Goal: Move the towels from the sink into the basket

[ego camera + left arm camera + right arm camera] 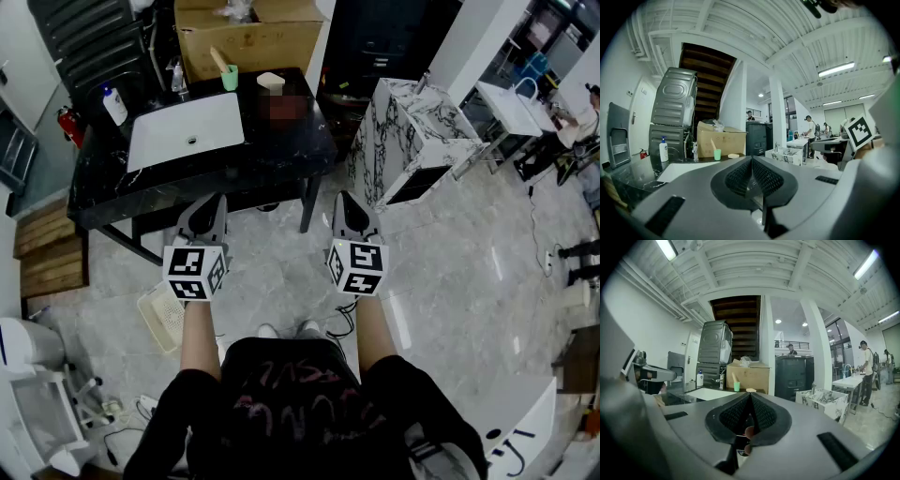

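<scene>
A white rectangular sink [186, 129] is set in a black counter [281, 141] ahead of me; its basin looks bare and I see no towels in any view. A cream slotted basket [161, 317] lies on the floor at my lower left. My left gripper [211, 208] and right gripper [349, 208] are held side by side in front of the counter, pointing at it roughly level. In both gripper views the jaws are closed together with nothing between them: left gripper [751, 161], right gripper [750, 398]. The sink [679, 171] shows low at the left, and the sink [710, 392] shows ahead.
On the counter stand a soap bottle [114, 106], a green cup [230, 77] and a faucet. A cardboard box [248, 37] sits behind. A marble-patterned cabinet [412, 141] stands to the right, wooden steps [47, 248] to the left. People stand far off at the right.
</scene>
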`<move>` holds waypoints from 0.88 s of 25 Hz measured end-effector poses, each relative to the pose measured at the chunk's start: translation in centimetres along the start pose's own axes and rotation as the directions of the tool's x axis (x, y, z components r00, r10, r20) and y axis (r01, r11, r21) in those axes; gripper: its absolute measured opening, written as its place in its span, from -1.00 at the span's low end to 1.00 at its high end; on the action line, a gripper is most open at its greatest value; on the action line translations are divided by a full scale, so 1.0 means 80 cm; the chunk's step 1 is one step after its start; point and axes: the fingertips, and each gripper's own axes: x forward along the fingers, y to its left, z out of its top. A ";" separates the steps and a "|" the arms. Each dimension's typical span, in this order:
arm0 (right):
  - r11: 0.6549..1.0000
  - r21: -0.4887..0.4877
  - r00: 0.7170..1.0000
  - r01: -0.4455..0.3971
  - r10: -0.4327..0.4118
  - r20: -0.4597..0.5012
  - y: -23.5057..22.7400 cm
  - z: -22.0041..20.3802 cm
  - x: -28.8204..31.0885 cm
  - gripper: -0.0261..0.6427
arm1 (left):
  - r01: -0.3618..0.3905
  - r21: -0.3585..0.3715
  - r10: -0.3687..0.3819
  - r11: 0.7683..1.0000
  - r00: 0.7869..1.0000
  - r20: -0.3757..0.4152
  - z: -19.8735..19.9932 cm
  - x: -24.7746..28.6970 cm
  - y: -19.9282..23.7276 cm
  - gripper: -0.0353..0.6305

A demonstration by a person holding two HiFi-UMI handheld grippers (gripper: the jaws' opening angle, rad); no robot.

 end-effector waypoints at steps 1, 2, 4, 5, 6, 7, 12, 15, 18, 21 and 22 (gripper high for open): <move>1.000 0.000 1.000 -0.001 0.001 0.000 0.000 0.000 0.000 -0.88 | 0.002 0.002 -0.002 1.000 1.000 -0.001 0.000 0.000 -0.001 -0.83; 1.000 -0.002 1.000 -0.001 0.001 -0.001 0.000 0.000 -0.001 -0.88 | 0.004 0.003 -0.004 1.000 1.000 -0.002 0.000 0.001 -0.002 -0.83; 1.000 -0.012 1.000 0.004 -0.004 -0.003 0.000 0.001 -0.001 -0.88 | 0.009 0.004 -0.009 1.000 1.000 -0.004 0.000 0.002 -0.003 -0.83; 1.000 -0.019 1.000 0.007 -0.007 -0.003 0.001 0.002 -0.001 -0.88 | 0.011 0.003 -0.011 1.000 1.000 -0.004 -0.001 0.002 -0.003 -0.83; 1.000 -0.023 1.000 0.007 -0.007 -0.001 0.002 0.003 -0.001 -0.88 | 0.013 0.002 -0.013 1.000 1.000 -0.005 -0.002 0.002 -0.003 -0.83; 1.000 -0.025 1.000 0.005 -0.005 0.001 0.003 0.004 -0.001 -0.88 | 0.015 0.000 -0.015 1.000 1.000 -0.006 -0.003 0.002 -0.002 -0.83; 1.000 -0.018 1.000 0.000 0.000 0.007 0.015 0.005 0.001 -0.88 | 0.024 -0.003 -0.024 1.000 1.000 -0.007 -0.005 -0.001 0.003 -0.83; 0.999 -0.035 1.000 -0.004 0.004 0.005 0.026 0.005 -0.002 -0.88 | 0.032 -0.006 -0.032 0.999 0.999 -0.005 -0.004 -0.006 0.005 -0.83; 0.999 -0.037 1.000 -0.006 0.006 -0.002 0.037 0.002 -0.003 -0.88 | 0.046 0.000 -0.046 0.999 0.999 -0.001 -0.003 -0.008 0.004 -0.83; 0.999 -0.036 1.000 0.000 0.000 -0.005 0.040 -0.001 -0.003 -0.88 | 0.065 0.011 -0.065 0.998 0.998 -0.003 -0.005 -0.006 0.001 -0.83; 0.999 -0.034 1.000 0.002 -0.002 -0.005 0.039 -0.001 -0.003 -0.88 | 0.069 0.011 -0.069 0.998 0.998 -0.004 -0.006 -0.005 0.000 -0.83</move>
